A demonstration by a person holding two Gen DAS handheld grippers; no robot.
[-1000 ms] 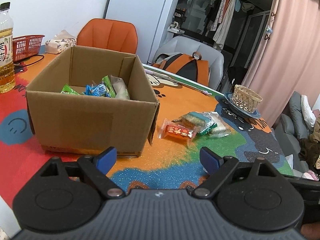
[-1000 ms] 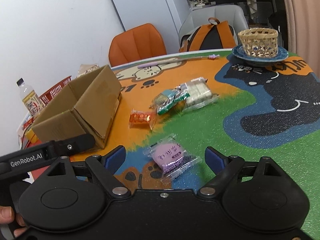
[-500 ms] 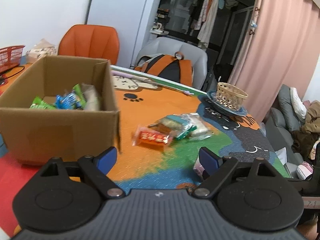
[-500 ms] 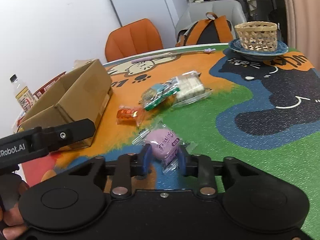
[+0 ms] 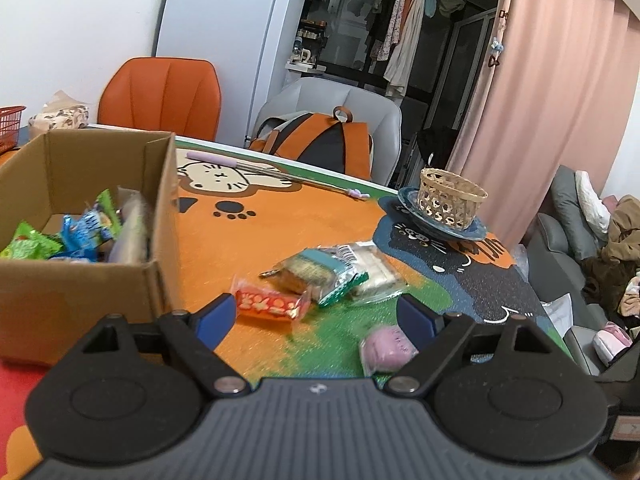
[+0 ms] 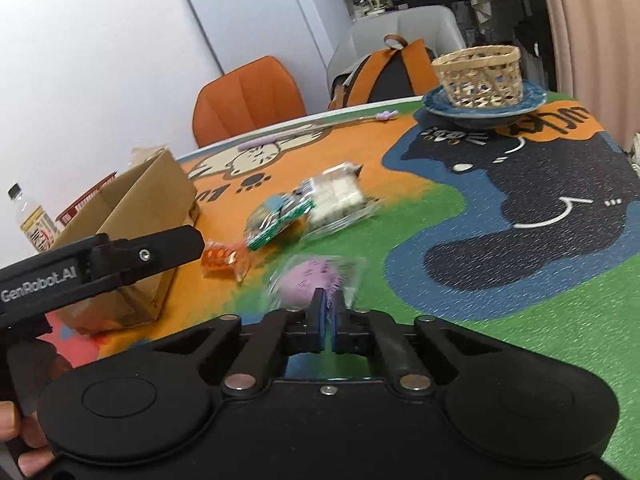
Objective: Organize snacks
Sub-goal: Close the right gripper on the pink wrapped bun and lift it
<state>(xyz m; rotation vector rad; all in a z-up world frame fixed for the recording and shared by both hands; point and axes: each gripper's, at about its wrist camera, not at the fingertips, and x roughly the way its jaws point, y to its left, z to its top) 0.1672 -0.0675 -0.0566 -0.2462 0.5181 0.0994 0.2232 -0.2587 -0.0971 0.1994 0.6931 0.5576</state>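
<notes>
Left view: left gripper (image 5: 316,318) spread wide over the mat, cardboard box (image 5: 86,248) of crinkly packets at 9 o'clock; right view: right gripper (image 6: 328,314) pinching the round purple snack's (image 6: 306,280) wrapper, "GenRobot.AI" at 9 o'clock.

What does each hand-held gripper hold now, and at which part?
The right hand-held gripper is shut on the purple snack packet, pinching the near edge of its clear wrapper. The left hand-held gripper is open and holds nothing.
</notes>
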